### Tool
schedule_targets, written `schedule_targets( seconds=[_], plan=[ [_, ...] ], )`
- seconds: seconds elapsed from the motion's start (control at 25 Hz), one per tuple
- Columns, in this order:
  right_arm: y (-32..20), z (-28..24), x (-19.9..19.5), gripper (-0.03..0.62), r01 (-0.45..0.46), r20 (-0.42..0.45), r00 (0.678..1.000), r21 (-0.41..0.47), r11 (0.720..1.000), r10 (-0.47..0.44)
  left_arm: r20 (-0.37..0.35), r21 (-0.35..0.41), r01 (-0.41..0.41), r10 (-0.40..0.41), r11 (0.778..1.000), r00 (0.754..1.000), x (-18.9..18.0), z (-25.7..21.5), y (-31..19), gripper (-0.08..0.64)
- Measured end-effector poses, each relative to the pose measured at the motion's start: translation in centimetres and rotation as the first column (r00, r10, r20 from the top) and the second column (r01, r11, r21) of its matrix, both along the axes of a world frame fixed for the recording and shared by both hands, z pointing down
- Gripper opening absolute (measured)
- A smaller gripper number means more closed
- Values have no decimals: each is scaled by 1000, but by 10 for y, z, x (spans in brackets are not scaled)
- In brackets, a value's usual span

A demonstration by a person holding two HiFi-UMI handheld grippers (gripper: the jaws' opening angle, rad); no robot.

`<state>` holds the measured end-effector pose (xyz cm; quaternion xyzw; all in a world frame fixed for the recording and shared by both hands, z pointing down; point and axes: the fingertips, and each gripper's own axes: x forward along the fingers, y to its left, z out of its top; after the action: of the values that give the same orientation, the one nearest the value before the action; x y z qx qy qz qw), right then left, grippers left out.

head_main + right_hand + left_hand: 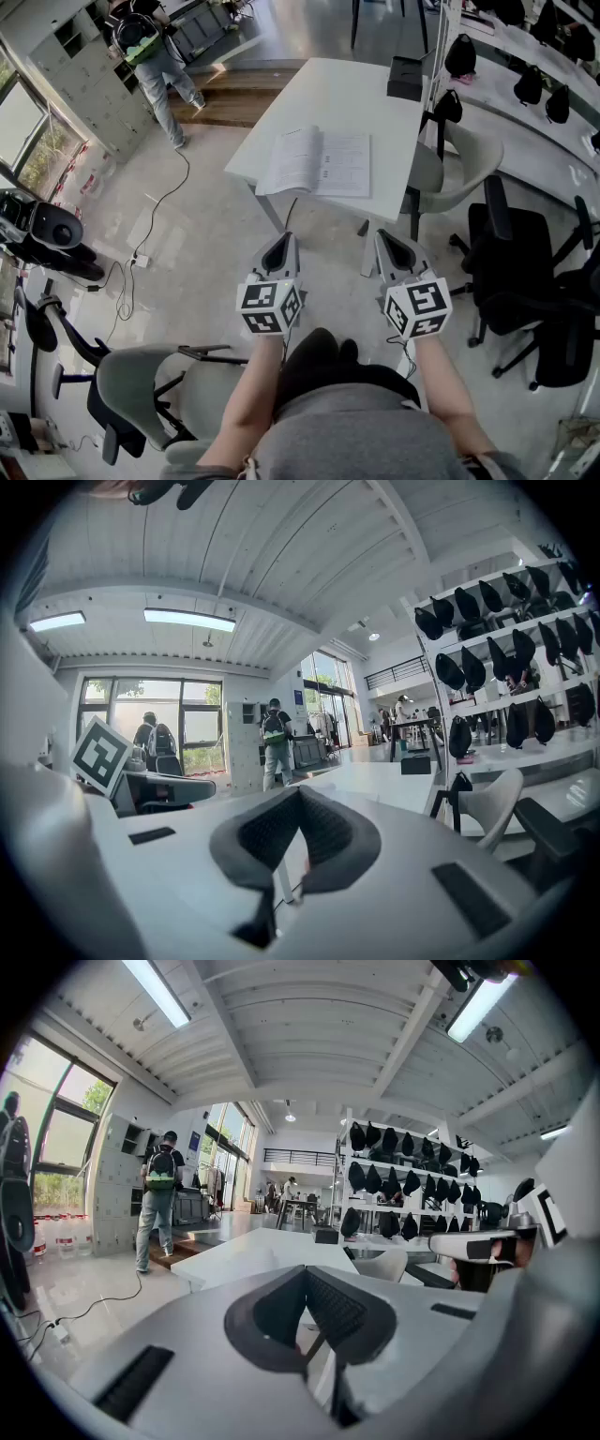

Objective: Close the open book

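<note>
The open book (319,161) lies flat with its white pages up near the front edge of a white table (347,94). Both grippers are held side by side in the air short of the table, well apart from the book. My left gripper (281,240) points at the table's front edge, its jaws together with nothing between them. My right gripper (388,236) stands level with it, jaws also together and empty. In the left gripper view the left gripper (306,1271) points at the table (262,1246). In the right gripper view the right gripper (298,791) does the same.
A black box (405,78) sits at the table's far end. A white chair (461,169) stands at its right side, black office chairs (525,272) further right, a grey chair (141,384) at lower left. A person (155,56) stands far back left. A cable (159,202) runs over the floor.
</note>
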<state>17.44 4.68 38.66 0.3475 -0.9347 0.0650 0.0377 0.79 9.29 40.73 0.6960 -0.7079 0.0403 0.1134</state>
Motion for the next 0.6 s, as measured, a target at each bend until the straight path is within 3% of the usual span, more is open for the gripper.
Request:
schedule_targets(
  seconds=[0.16, 0.32, 0.6],
  plan=[
    [-2, 1, 0, 3, 5, 1, 1000, -3, 1000, -5, -15, 1, 1, -1, 1000, 1000, 2, 2, -1, 6],
    [-4, 8, 0, 4, -3, -8, 1000, -17, 1000, 3, -94, 23, -14, 16, 1000, 995, 1, 1, -3, 6],
    [-13, 13, -10, 5, -14, 16, 1000, -44, 999, 14, -62, -14, 20, -21, 1000, 998, -17, 12, -6, 6]
  ],
)
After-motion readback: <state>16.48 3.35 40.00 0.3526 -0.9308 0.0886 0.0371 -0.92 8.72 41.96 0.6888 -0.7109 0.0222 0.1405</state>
